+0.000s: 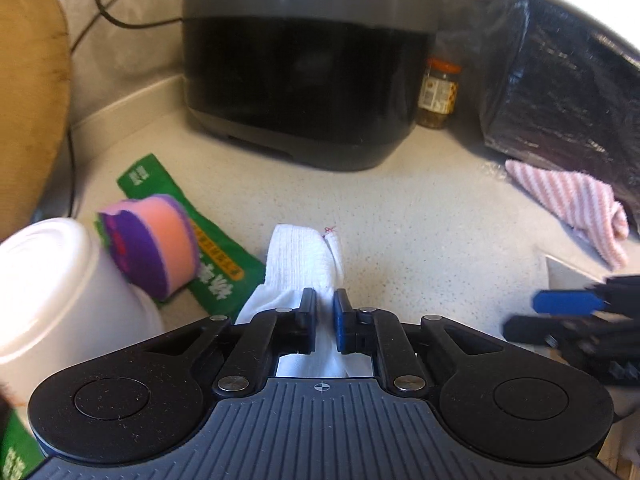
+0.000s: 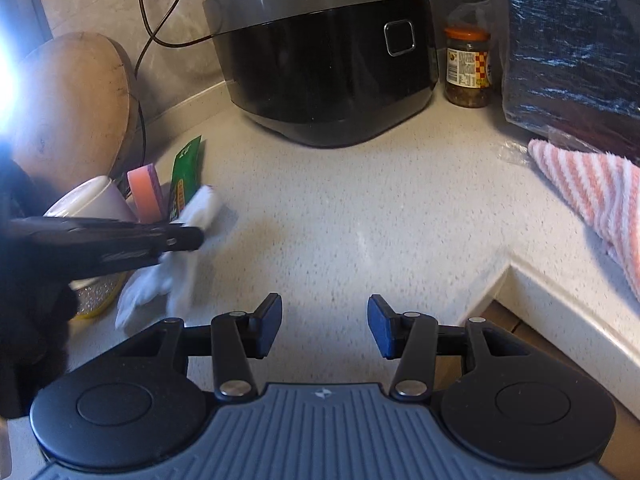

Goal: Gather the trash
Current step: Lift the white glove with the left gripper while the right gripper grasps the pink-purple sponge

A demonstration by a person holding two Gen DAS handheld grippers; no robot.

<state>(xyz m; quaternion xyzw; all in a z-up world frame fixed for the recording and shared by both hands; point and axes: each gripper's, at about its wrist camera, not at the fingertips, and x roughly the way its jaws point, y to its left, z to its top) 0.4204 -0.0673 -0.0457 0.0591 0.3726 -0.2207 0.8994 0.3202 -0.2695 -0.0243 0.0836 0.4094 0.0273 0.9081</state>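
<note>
My left gripper (image 1: 324, 300) is shut on a white knitted glove (image 1: 308, 256), held just above the speckled counter (image 1: 420, 240). The glove hangs on both sides of the jaws. The right wrist view shows that gripper (image 2: 192, 236) from the side with the white glove (image 2: 176, 276) drooping below it. A green wrapper (image 1: 208, 240) lies on the counter left of the glove, also seen in the right wrist view (image 2: 185, 176). My right gripper (image 2: 323, 326) is open and empty over the counter's front edge; it shows at the right edge of the left wrist view (image 1: 560, 314).
A black rice cooker (image 2: 324, 68) and a jar (image 2: 468, 66) stand at the back. A black bag (image 2: 572, 40) and a striped cloth (image 2: 592, 184) lie right. A white tub (image 1: 52, 288), a pink-purple sponge (image 1: 156, 240) and a wooden board (image 2: 72, 108) sit left.
</note>
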